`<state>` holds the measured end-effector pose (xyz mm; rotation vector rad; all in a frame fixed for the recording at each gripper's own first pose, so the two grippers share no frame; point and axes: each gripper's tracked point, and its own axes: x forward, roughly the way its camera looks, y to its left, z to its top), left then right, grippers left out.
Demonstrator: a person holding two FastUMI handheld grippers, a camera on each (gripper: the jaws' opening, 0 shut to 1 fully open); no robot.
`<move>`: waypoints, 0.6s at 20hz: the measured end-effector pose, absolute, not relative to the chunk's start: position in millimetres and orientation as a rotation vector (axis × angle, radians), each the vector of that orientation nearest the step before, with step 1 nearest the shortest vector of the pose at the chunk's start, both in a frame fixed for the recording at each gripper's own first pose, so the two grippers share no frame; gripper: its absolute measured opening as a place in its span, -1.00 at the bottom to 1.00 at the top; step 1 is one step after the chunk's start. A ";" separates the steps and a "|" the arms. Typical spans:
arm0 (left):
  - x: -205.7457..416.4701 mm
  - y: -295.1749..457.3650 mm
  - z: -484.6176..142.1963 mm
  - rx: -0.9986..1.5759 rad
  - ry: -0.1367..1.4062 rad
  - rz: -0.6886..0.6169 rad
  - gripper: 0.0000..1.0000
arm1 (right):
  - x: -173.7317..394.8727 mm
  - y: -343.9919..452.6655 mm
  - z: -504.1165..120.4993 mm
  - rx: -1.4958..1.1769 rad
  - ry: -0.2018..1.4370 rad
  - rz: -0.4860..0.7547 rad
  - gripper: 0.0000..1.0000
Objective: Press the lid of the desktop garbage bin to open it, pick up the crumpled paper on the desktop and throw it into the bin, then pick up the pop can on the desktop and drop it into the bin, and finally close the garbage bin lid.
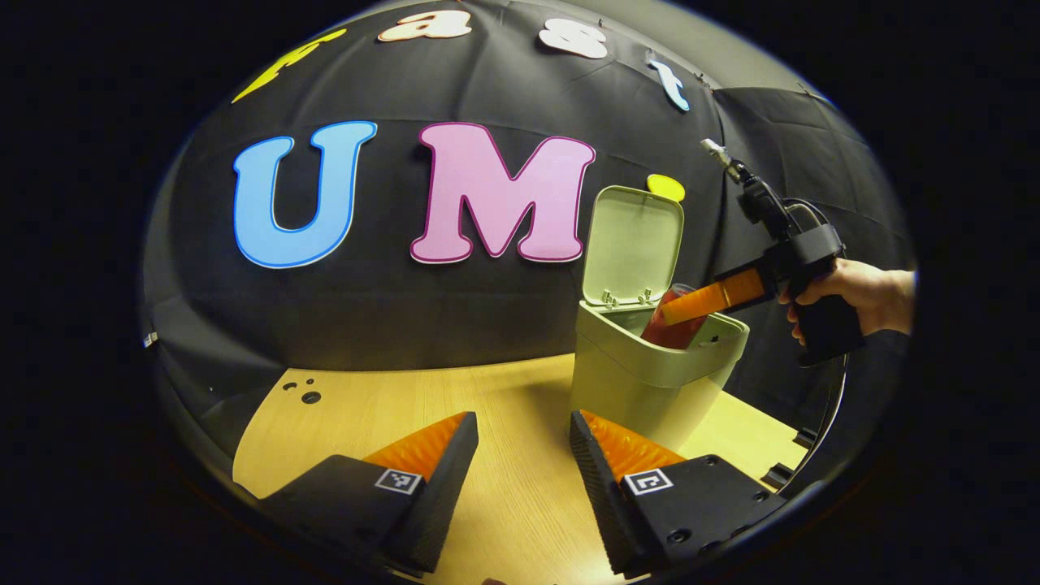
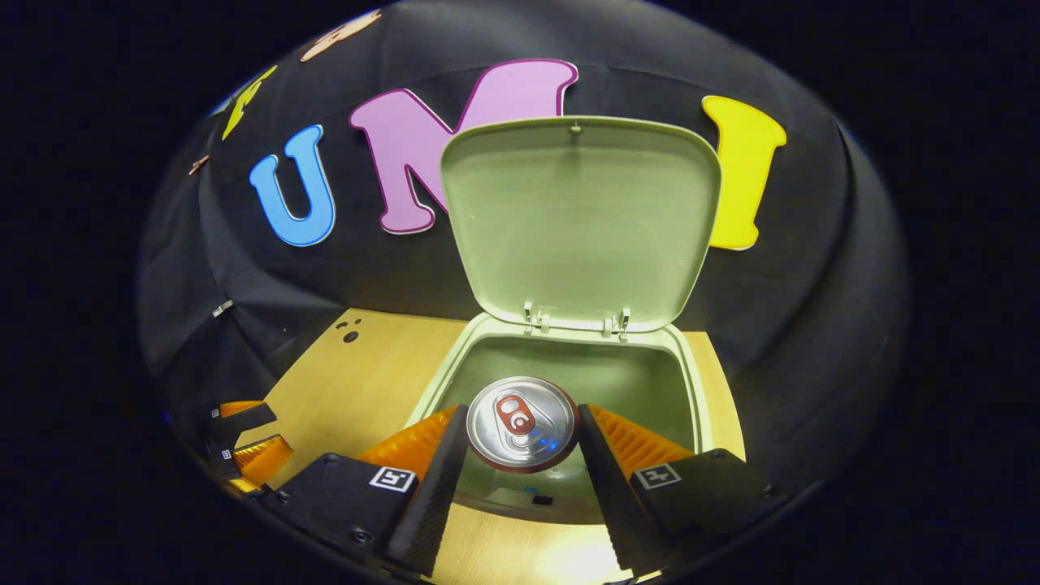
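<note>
The pale green desktop bin (image 1: pixel 650 382) stands on the wooden table with its lid (image 1: pixel 632 244) swung up and open. In the left gripper view a hand (image 1: pixel 861 296) holds my right gripper (image 1: pixel 678 313) over the bin's mouth, shut on the red pop can (image 1: pixel 674 331), which is partly below the rim. The right gripper view looks down on the can's silver top (image 2: pixel 513 418) between both fingers of my right gripper (image 2: pixel 522 413), above the bin's opening (image 2: pixel 691 382), with the lid (image 2: pixel 581 219) upright behind. My left gripper (image 1: pixel 524 435) hovers open over the table, left of the bin, holding nothing.
The wooden table (image 1: pixel 366 414) stretches left of the bin, with small holes (image 1: pixel 309 396) near its far left corner. The black cloth wall rises close behind the bin. In the right gripper view my left gripper (image 2: pixel 244 439) sits low at the left.
</note>
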<state>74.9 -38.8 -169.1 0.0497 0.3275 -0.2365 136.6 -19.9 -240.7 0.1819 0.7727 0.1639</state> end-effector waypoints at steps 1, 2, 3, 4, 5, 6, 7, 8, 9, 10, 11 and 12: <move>74.9 -39.5 -170.0 0.049 0.334 -0.239 0.51 | 137.5 -17.4 -245.7 0.180 0.788 0.166 0.64; 74.5 -41.4 -171.2 0.048 0.336 -0.243 0.51 | 136.6 -14.1 -250.1 0.178 0.798 0.171 0.64; 74.7 -42.4 -171.0 0.049 0.339 -0.247 0.51 | 132.4 -9.9 -251.3 0.174 0.805 0.176 0.65; 74.9 -42.9 -172.3 0.051 0.341 -0.247 0.51 | 132.1 -8.6 -254.5 0.169 0.813 0.180 0.65; 75.8 -43.1 -172.7 0.053 0.344 -0.248 0.51 | 131.6 -7.6 -258.2 0.167 0.819 0.182 0.65; 76.0 -43.5 -173.8 0.054 0.346 -0.246 0.51 | 131.5 -5.8 -262.3 0.172 0.826 0.182 0.65; 76.8 -44.1 -173.7 0.053 0.347 -0.245 0.51 | 130.5 -4.3 -265.7 0.182 0.837 0.183 0.67; 77.5 -43.8 -174.7 0.054 0.347 -0.243 0.51 | 128.6 -2.9 -267.6 0.194 0.847 0.186 0.68; 77.4 -44.0 -174.3 0.055 0.345 -0.242 0.51 | 128.6 -2.0 -269.0 0.202 0.847 0.188 0.69; 77.1 -43.7 -173.8 0.055 0.346 -0.240 0.51 | 127.6 -1.6 -270.0 0.205 0.849 0.191 0.68; 77.0 -43.7 -173.3 0.055 0.345 -0.240 0.51 | 127.4 -1.8 -270.5 0.203 0.848 0.191 0.68; 77.3 -43.9 -173.2 0.057 0.343 -0.237 0.51 | 126.3 -1.1 -269.7 0.205 0.846 0.198 0.71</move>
